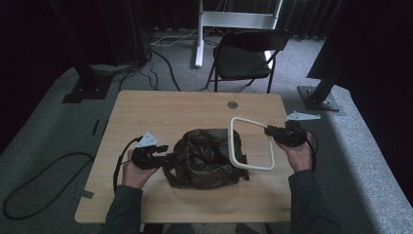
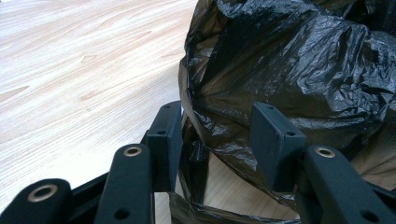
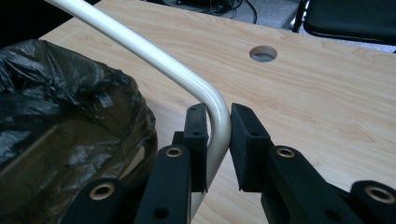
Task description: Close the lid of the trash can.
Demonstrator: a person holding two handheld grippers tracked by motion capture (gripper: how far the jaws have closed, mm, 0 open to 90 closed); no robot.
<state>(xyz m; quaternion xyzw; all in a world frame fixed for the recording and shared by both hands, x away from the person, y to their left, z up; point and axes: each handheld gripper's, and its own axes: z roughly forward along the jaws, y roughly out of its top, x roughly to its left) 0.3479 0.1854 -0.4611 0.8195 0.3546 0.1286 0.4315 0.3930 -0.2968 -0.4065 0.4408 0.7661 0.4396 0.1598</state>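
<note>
The right gripper [image 3: 217, 140] has its jaws clamped on the frame [image 3: 219, 122], a cream loop of tube, gripping it at a rounded corner so that the tube passes up between the two black pads. The left gripper [image 2: 215, 140] has its jaws part open around a fold of the bag [image 2: 289, 65]; a strand of the black plastic hangs between the pads, and whether they press on it I cannot tell.

In the high view the frame [image 1: 233, 141] is a rounded rectangle held tilted over the right half of the table [image 1: 146, 112], its near edge low and its far edge raised. Its left side lies over the right part of the bag [image 1: 204, 158], which sits crumpled near the table's middle with its mouth gaping upward. The right gripper [image 1: 272, 131] holds the frame's far right corner, and the left gripper [image 1: 168, 157] meets the bag's left edge. Each gripper sits in a hand, with dark sleeves coming in from the bottom edge, and a cable [image 1: 119, 161] loops from the left gripper.

In the right gripper view a round hole [image 3: 263, 53] shows in the tabletop beyond the frame. Past the table a black folding chair [image 1: 243, 56] stands on grey carpet, and a white stand [image 1: 199, 34] rises behind it.
</note>
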